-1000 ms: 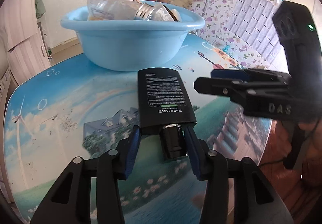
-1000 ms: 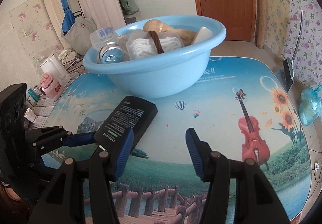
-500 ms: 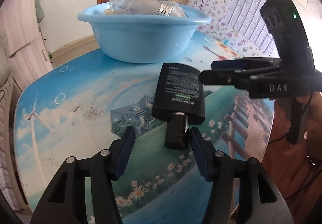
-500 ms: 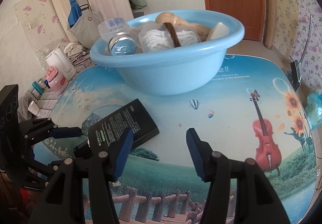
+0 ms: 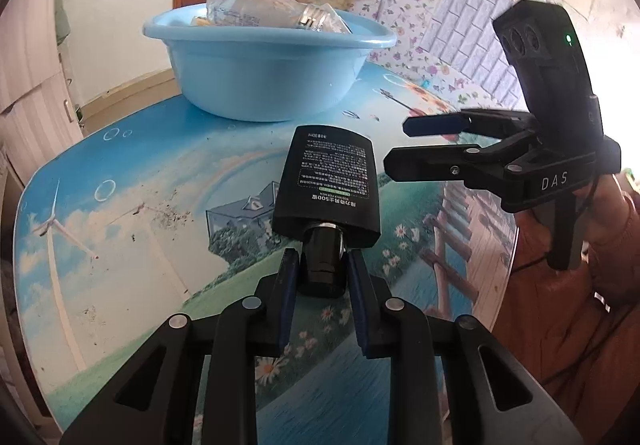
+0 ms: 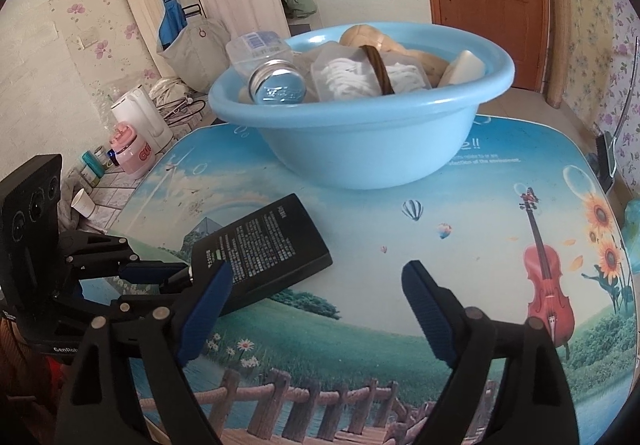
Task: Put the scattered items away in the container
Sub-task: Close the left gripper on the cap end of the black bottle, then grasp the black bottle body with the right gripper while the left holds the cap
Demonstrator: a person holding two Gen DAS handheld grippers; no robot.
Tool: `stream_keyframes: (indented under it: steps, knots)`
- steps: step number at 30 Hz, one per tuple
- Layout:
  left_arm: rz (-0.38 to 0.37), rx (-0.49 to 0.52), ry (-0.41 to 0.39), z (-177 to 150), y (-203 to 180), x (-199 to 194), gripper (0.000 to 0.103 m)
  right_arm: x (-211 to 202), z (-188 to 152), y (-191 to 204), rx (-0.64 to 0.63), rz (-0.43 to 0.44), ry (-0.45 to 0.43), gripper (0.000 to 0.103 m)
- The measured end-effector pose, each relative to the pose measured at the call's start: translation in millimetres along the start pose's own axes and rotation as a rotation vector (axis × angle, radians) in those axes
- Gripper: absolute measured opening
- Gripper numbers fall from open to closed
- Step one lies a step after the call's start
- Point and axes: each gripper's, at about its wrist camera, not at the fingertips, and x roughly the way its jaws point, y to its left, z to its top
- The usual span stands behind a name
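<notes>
**Black bottle gripped by its cap, basin waiting beyond**

Black bottle (image 5: 330, 181), flat w/ white label text, lies on the picture-printed table (image 5: 132, 181), its base pointing toward the far blue basin (image 5: 260, 81), near but not touching it. Its round black cap (image 5: 323, 261) points near, toward the camera.

Risks, as a judgement: the hold is on the cap only, at one end of a long flat body. On lifting, the body could droop or swivel about the cap, or slip free if the pads sit on smooth plastic. The basin is already heaped w/ a clear jar (image 6: 264, 65), a tub of white stuff & other bits rising above the rim, so the bottle may perch on top & slide back out.

Jaws: left gripper (image 5: 322, 277) has its blue pads closed against both sides of the cap, only the cap's width between them. Right gripper (image 6: 316, 305) hovers to the right of the bottle, fingers wide apart, holding nothing.
</notes>
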Motion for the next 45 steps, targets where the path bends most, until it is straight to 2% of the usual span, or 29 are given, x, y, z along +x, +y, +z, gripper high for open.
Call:
stream_keyframes:
  steps: [2,9,13,16,19,23,28,30,34,40,45]
  knots:
    - [0.008,0.006,0.000,0.0,0.6,-0.5,0.035,0.6,-0.4,5.6,-0.024,0.009,0.005,0.091]
    - [-0.019,0.005,-0.011,-3.3,1.4,-1.6,0.036,6.9,-4.8,35.6,-0.198,0.067,0.026,0.101]
    - [-0.057,0.019,-0.003,-4.4,2.7,-2.1,0.022,13.8,-5.9,43.4,-0.294,0.050,0.048,0.101]
    - [-0.071,0.015,-0.007,-4.2,5.6,-1.8,0.022,18.0,-1.5,38.5,-0.302,0.034,0.061,0.102]
    - [-0.070,0.005,-0.014,-2.9,7.6,-0.8,0.022,22.8,2.3,33.9,-0.303,0.070,0.091,0.103]
    - [-0.051,0.010,-0.012,-0.7,3.4,-0.4,0.022,33.6,1.2,39.9,-0.389,0.045,0.130,0.103]
    - [-0.014,0.022,-0.005,-0.7,4.9,-6.0,0.022,45.3,4.4,41.3,-0.365,0.048,0.146,0.102]
    - [-0.023,0.035,0.002,0.6,2.7,-5.7,0.022,42.4,3.3,43.9,-0.380,0.066,0.132,0.089]
    - [-0.008,0.058,0.003,3.2,-3.9,-2.7,0.022,37.4,3.8,42.0,-0.354,0.100,0.143,0.089]
    - [-0.020,0.079,-0.017,8.1,-14.0,-14.1,0.022,22.4,2.2,38.0,-0.322,0.094,0.111,0.089]
    - [-0.034,0.099,-0.072,19.5,-24.1,-31.4,0.022,0.3,6.0,36.6,-0.313,0.091,0.056,0.089]
